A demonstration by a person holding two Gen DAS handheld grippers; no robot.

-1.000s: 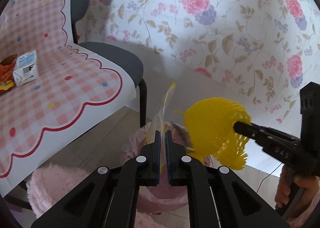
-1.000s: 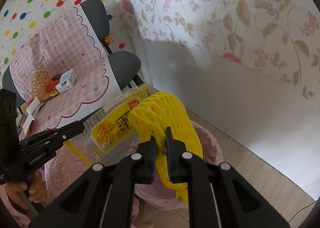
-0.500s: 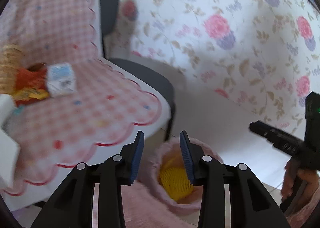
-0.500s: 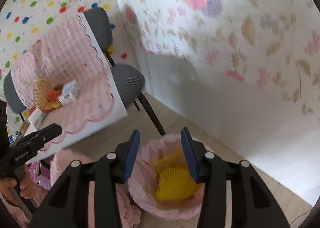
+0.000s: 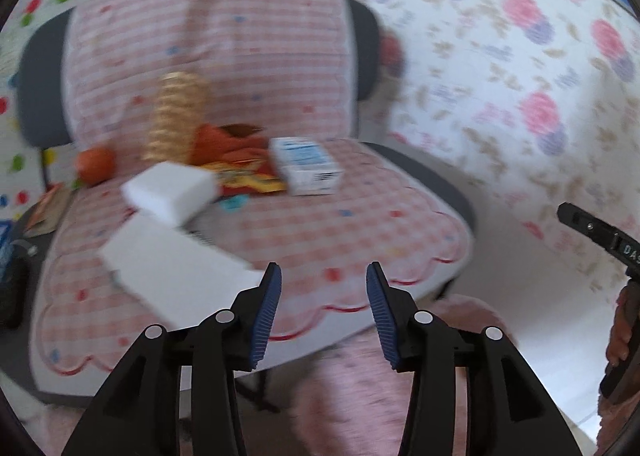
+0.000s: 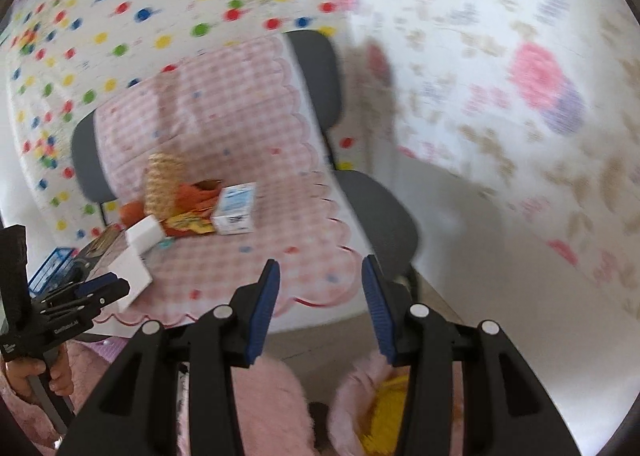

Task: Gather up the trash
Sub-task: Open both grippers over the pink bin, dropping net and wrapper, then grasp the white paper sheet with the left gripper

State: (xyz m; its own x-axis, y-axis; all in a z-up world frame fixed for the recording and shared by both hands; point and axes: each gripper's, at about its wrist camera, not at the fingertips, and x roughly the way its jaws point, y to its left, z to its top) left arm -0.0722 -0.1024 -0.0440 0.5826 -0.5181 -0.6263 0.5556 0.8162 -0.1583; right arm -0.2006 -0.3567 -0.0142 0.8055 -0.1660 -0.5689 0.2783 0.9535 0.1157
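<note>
- Two grippers hang empty above a chair draped in pink checked cloth.
- Left gripper: jaws just opening, nothing between.
- Trash on the seat: mesh sleeve, white block, orange wrapper, milk carton.
- Right gripper: jaws parted, empty.

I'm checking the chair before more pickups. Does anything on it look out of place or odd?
Yes: litter is heaped on the chair's checked cover: a small milk carton lying on its side, orange wrappers, white blocks and a tan foam net. Nothing looks spilled.
</note>
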